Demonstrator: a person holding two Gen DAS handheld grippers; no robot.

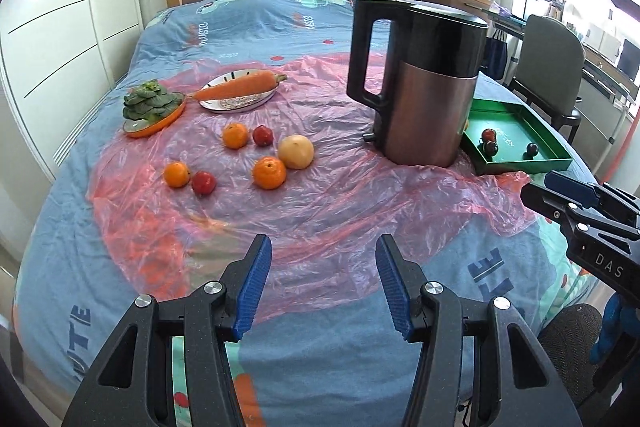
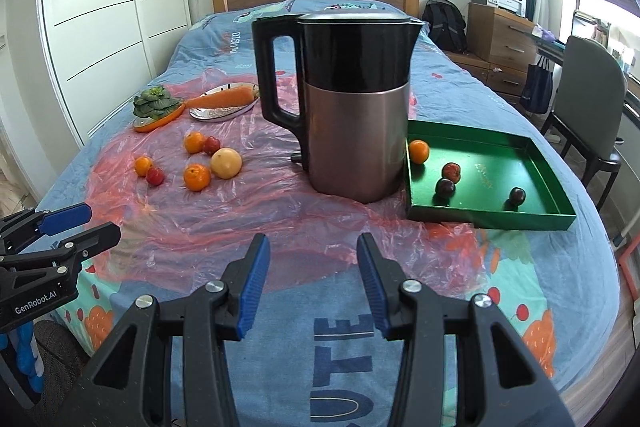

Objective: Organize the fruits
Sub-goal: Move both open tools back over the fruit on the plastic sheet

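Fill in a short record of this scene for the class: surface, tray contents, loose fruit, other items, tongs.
surface: bed under pink plastic sheet
tray contents: green tray holds one orange and three dark red fruits
loose fruit: six pieces left of the kettle, on the sheet
other items: carrot on a plate, greens on an orange dish
tongs: left tongs and right tongs both open, empty

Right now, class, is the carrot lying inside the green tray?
No. The carrot lies across a silver plate left of the kettle, while the green tray on the right holds only small round fruits.
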